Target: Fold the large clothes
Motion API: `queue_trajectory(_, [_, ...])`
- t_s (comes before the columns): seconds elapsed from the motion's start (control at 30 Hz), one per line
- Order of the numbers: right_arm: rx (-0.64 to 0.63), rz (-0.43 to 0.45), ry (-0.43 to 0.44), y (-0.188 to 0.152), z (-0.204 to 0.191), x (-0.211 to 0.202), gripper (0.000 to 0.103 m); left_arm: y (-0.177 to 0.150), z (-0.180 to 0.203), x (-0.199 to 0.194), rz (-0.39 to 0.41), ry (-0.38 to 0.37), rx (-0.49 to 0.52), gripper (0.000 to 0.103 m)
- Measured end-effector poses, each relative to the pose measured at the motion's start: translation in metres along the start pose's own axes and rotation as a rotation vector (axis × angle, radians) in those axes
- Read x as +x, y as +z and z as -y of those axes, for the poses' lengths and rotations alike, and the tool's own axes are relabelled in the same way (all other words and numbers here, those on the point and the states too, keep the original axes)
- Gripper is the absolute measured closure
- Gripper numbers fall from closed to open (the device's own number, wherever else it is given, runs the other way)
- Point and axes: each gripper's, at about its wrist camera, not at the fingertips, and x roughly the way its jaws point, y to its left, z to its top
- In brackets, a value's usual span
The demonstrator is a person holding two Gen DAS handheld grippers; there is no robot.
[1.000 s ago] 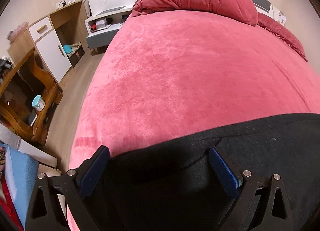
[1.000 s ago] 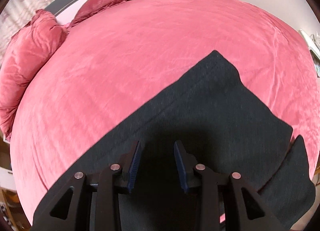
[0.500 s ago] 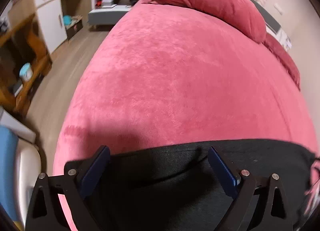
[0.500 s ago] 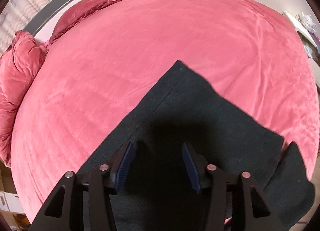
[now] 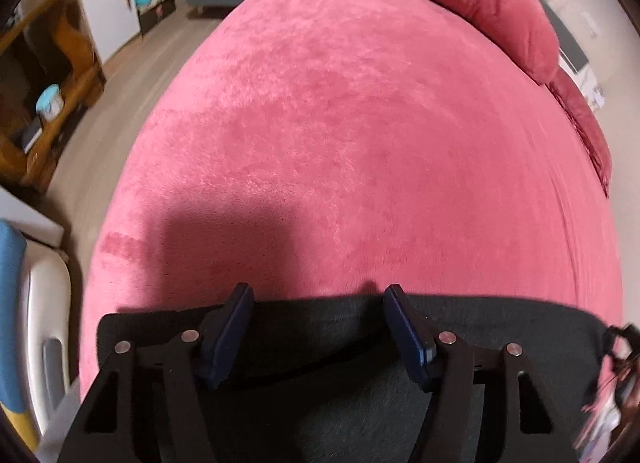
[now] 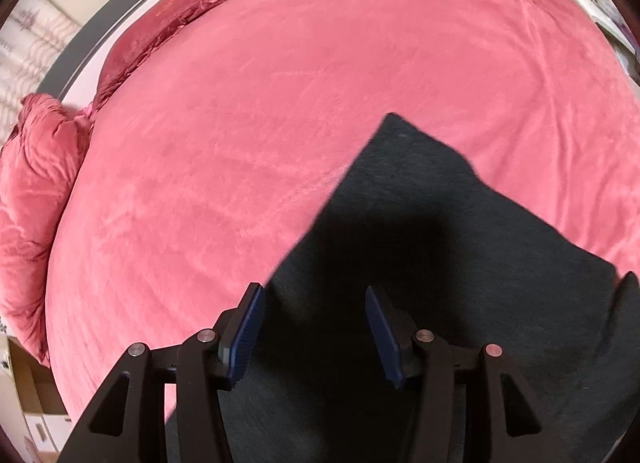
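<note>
left jaws: my left gripper (image 5: 316, 295) was closing, garment's far hem between the pads, no pinch yet.
right jaws: right gripper (image 6: 314, 297) half open over the cloth, holding nothing.
garment: black garment (image 6: 460, 263) flat on pink bed (image 5: 360, 135), corner at 12 o'clock.
step: I judged grasp before fold.
next: both need hem.
room: bed bare 12 o'clock; pillows (image 6: 36, 183) at 9.

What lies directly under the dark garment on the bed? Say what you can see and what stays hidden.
The dark garment lies flat on the pink bed cover, which shows all around its far edges. The cover beneath it is hidden, so anything lying between them cannot be seen.
</note>
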Motion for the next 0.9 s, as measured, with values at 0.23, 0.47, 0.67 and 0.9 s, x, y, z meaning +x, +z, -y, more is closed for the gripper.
queue_trajectory(0.23, [-0.001, -0.024, -0.12, 0.007, -0.028, 0.029, 0.048, 0.011, 0.0, 0.02, -0.03, 0.014, 0.003, 0.015])
queue_trajectory(0.47, [-0.124, 0.014, -0.21, 0.0, -0.047, 0.037, 0.063, 0.009, -0.022, -0.001, -0.052, -0.104, -0.067, 0.02])
queue_trajectory(0.67, [-0.095, 0.009, -0.153, 0.003, -0.028, 0.031, 0.068, 0.017, -0.057, -0.022, -0.058, -0.148, -0.193, 0.023])
queue_trajectory(0.9, [-0.093, 0.021, -0.13, -0.011, -0.005, 0.016, 0.067, 0.011, -0.095, -0.031, -0.104, -0.125, -0.15, 0.023])
